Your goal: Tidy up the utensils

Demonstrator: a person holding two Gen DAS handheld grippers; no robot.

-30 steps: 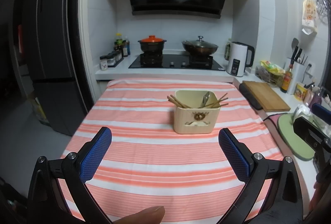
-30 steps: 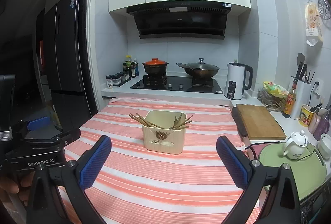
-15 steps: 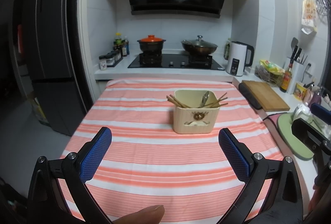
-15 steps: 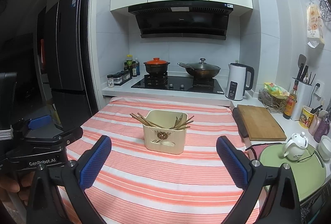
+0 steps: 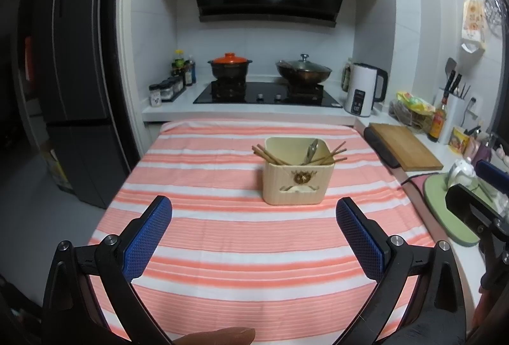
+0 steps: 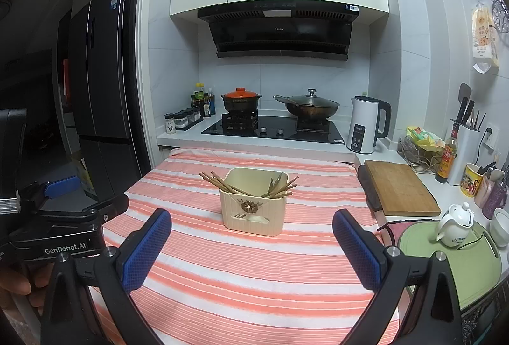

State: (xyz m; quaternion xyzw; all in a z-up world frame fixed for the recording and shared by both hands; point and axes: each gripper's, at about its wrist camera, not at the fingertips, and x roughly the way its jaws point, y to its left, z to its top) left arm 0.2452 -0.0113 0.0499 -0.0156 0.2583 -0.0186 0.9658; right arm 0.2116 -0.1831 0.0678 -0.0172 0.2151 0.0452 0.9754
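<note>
Left claw (image 5: 254, 211) spread wide, empty | right claw (image 6: 251, 223) likewise | holder (image 5: 298, 174) straight ahead of both, on striped surface (image 5: 222, 236), well apart | chopsticks (image 5: 270, 155) and spoon (image 5: 311, 151) lean crosswise, tips up | neither claw clearly nearer

Both wrist views face stove, sharing holder (image 5: 298, 176) (image 6: 253, 205) on table

Striped orange-white tablecloth (image 5: 241, 236) lies bare all round cream plastic utensil box (image 5: 298, 182); brown wooden chopsticks (image 5: 270, 155) splay outward over both rims.
</note>
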